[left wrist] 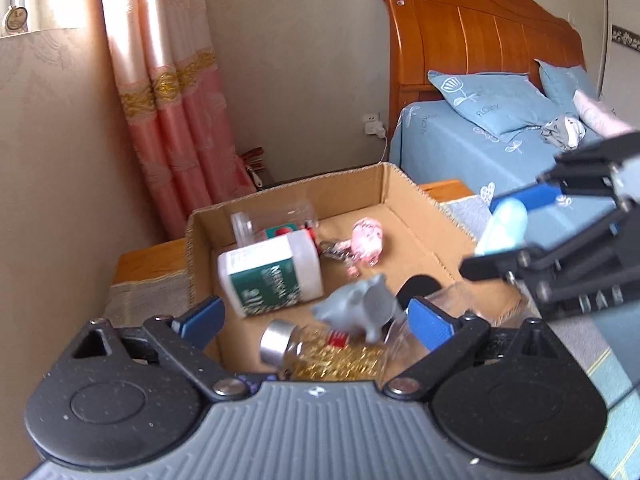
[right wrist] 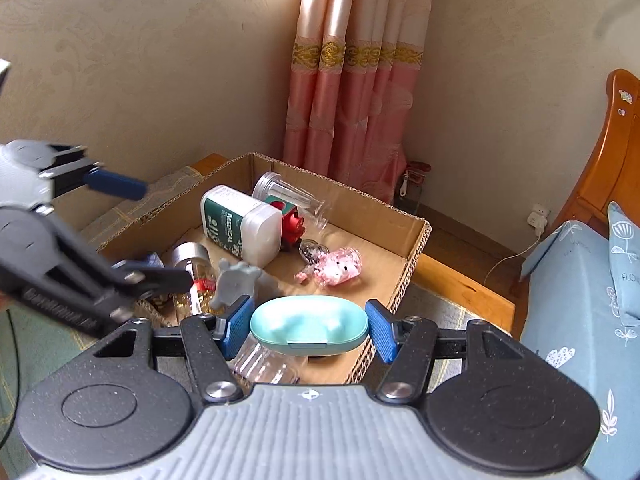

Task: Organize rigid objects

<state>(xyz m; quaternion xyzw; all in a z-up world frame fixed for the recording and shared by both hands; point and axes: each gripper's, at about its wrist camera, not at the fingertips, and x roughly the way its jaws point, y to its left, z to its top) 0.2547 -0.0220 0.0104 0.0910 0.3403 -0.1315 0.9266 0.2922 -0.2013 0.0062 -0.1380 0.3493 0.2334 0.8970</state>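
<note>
A cardboard box [left wrist: 412, 196] [right wrist: 416, 248] holds a green-and-white bottle [left wrist: 272, 276] [right wrist: 240, 220], a grey elephant figure [left wrist: 360, 304] [right wrist: 236, 280], a pink charm [left wrist: 366, 240] [right wrist: 340, 268], a silver-capped jar of gold bits [left wrist: 320, 354] [right wrist: 192, 264] and clear jars. My right gripper [right wrist: 308, 328] [left wrist: 504, 236] is shut on a light teal oval case [right wrist: 308, 330] [left wrist: 504, 226] above the box's near edge. My left gripper [left wrist: 316, 320] [right wrist: 160, 236] is open and empty over the box's near side.
The box sits on a wooden stand covered with cloth [left wrist: 148, 296] [right wrist: 460, 292]. A bed with blue bedding [left wrist: 480, 148] [right wrist: 576, 280] is to the right, pink curtains [left wrist: 176, 100] [right wrist: 352, 100] behind. A wall socket with a cable [right wrist: 538, 218] is nearby.
</note>
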